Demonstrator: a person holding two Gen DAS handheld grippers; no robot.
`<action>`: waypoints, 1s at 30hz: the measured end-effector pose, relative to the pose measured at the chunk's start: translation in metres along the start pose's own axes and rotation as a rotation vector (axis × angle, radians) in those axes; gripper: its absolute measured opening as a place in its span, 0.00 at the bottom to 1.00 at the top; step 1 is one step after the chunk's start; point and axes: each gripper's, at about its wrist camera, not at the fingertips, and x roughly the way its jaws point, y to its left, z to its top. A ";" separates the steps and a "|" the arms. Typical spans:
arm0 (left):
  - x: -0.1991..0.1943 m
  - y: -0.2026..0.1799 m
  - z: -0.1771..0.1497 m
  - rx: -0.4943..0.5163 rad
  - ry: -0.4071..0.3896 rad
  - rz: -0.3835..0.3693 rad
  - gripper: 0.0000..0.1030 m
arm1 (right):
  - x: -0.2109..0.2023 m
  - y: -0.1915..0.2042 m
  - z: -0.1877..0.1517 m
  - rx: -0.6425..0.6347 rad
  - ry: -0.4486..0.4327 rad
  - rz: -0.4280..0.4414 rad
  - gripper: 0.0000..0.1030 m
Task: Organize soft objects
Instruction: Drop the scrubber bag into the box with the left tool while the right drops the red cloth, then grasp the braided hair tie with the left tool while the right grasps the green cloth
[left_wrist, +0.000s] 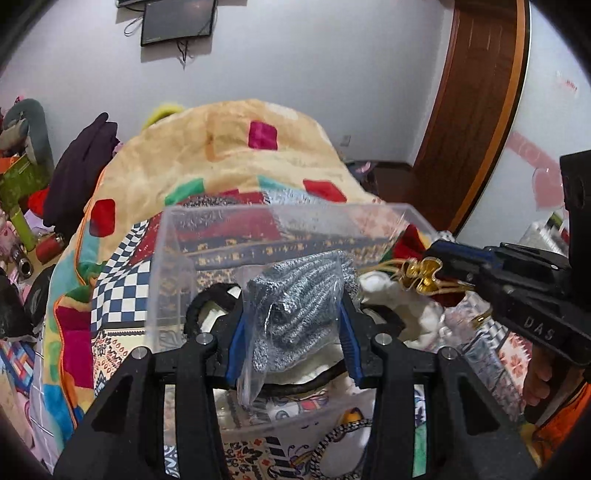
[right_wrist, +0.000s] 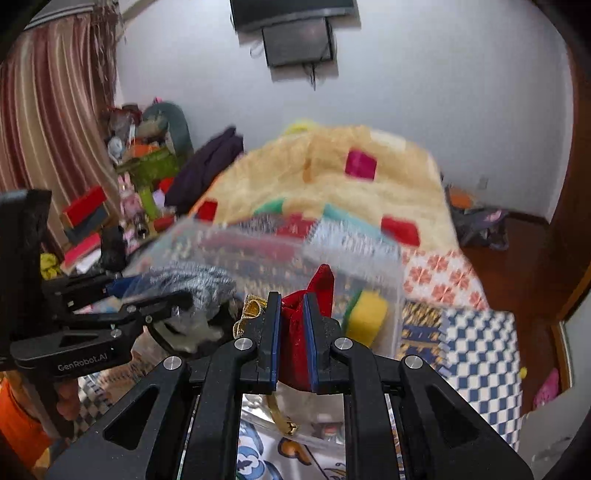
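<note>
A clear plastic bin (left_wrist: 173, 258) stands on the bed, and shows blurred in the right wrist view (right_wrist: 373, 258). My left gripper (left_wrist: 291, 321) is shut on a grey knitted item in a clear plastic bag (left_wrist: 299, 306), held over the bin; it also shows in the right wrist view (right_wrist: 192, 280). My right gripper (right_wrist: 293, 325) is shut on a red cloth item (right_wrist: 295, 332) with a gold ribbon bow (right_wrist: 253, 308), at the bin's right side. In the left wrist view the right gripper (left_wrist: 439, 258) comes in from the right with the gold bow (left_wrist: 421, 275). White soft things (left_wrist: 388, 295) and a yellow sponge (right_wrist: 369, 314) lie in the bin.
The bed carries a beige blanket with coloured squares (left_wrist: 229, 147) and patterned quilts (right_wrist: 480, 332). A dark garment (left_wrist: 85, 162) and cluttered items (right_wrist: 147, 166) sit at the left. A wooden door (left_wrist: 476, 110) is at the right, a wall monitor (left_wrist: 177, 22) above.
</note>
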 end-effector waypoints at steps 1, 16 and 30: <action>0.001 -0.002 -0.001 0.015 -0.003 0.015 0.42 | 0.004 -0.001 -0.003 -0.002 0.019 -0.001 0.11; -0.052 -0.009 -0.006 0.047 -0.104 0.015 0.76 | -0.040 0.007 -0.011 -0.039 -0.008 -0.041 0.61; -0.098 -0.013 -0.046 0.036 -0.113 0.002 0.98 | -0.077 0.027 -0.045 -0.033 -0.028 -0.045 1.00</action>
